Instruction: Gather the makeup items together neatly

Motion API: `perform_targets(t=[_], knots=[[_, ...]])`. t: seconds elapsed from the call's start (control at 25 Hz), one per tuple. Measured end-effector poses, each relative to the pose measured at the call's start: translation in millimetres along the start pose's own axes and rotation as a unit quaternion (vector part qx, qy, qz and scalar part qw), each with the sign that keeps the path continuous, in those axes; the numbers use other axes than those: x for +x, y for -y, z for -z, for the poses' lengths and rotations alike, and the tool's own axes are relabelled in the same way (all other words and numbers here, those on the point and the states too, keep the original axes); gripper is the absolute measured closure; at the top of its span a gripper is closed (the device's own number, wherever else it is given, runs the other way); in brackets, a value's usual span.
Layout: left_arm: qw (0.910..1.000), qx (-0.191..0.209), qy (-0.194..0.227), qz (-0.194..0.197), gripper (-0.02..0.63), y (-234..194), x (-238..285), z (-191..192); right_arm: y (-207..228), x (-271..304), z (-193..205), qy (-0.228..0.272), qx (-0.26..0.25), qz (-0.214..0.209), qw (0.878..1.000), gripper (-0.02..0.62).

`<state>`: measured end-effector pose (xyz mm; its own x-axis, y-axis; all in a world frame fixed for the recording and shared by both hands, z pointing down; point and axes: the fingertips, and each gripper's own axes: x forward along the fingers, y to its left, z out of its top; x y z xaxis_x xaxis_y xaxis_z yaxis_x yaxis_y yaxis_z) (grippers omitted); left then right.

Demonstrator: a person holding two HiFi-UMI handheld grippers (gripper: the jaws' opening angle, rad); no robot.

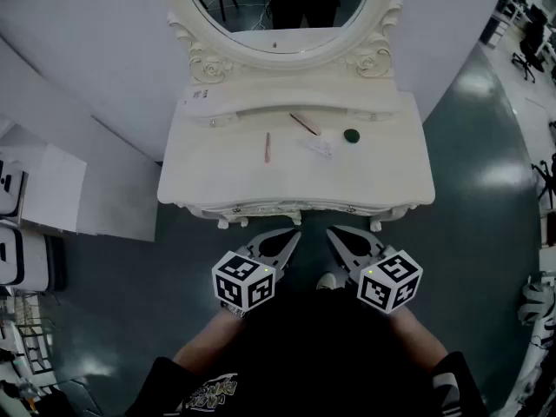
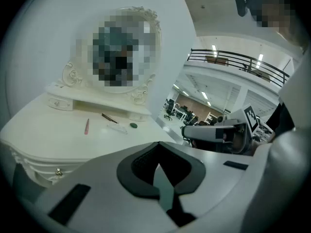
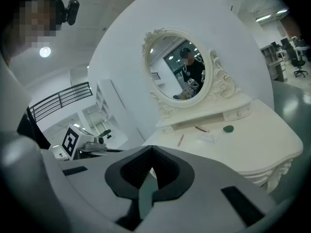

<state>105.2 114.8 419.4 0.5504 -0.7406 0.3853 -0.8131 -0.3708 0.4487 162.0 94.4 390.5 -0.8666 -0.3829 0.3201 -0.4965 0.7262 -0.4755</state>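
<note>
Four makeup items lie spread on the white dressing table (image 1: 217,176): a pink pencil (image 1: 267,147), a brown pencil (image 1: 305,124), a clear flat packet (image 1: 320,148) and a small green round piece (image 1: 351,135). Both grippers hang over the floor, short of the table's front edge. My left gripper (image 1: 294,234) is shut and empty, and so is my right gripper (image 1: 332,231). From the left gripper view the pink pencil (image 2: 87,126), the brown pencil (image 2: 109,118) and the green piece (image 2: 133,125) lie far ahead. In the right gripper view the pink pencil (image 3: 180,140) and the green piece (image 3: 228,128) are equally distant.
An oval mirror (image 1: 278,7) in a carved frame stands at the table's back, with a small paper tag (image 1: 200,95) on the shelf beside it. White cabinets (image 1: 52,189) stand left of the table. The person's shoe (image 1: 327,281) shows between the grippers.
</note>
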Motion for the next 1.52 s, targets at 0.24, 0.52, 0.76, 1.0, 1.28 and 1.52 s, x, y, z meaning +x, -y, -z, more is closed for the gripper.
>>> perform_targets(t=[0.24, 0.52, 0.76, 1.0, 1.28, 1.52], knots=[[1.0000, -0.002, 0.002, -0.001, 0.598, 0.4, 0.1, 0.5, -0.1, -0.3, 0.9, -0.002, -0.003, -0.001, 1.000, 0.566], [1.0000, -0.003, 0.003, 0.000, 0.598, 1.1, 1.0, 1.8, -0.6, -1.6, 0.3, 0.002, -0.005, -0.004, 1.000, 0.568], [1.0000, -0.002, 0.001, 0.004, 0.598, -0.3, 1.8, 0.5, -1.5, 1.7, -2.5, 0.000, -0.021, -0.001, 1.000, 0.566], [1.0000, -0.001, -0.004, 0.007, 0.598, -11.4, 1.2, -2.1, 5.1, 10.3, -4.0, 0.001, -0.005, 0.010, 1.000, 0.566], [0.9997, -0.002, -0.018, 0.019, 0.598, -36.4, 4.9, -8.9, 12.4, 33.9, -6.3, 0.001, 0.007, 0.026, 1.000, 0.566], [0.9990, -0.001, -0.032, 0.032, 0.598, -61.5, 7.6, -15.6, 16.2, 58.1, -6.7, 0.000, 0.015, 0.043, 0.999, 0.566]])
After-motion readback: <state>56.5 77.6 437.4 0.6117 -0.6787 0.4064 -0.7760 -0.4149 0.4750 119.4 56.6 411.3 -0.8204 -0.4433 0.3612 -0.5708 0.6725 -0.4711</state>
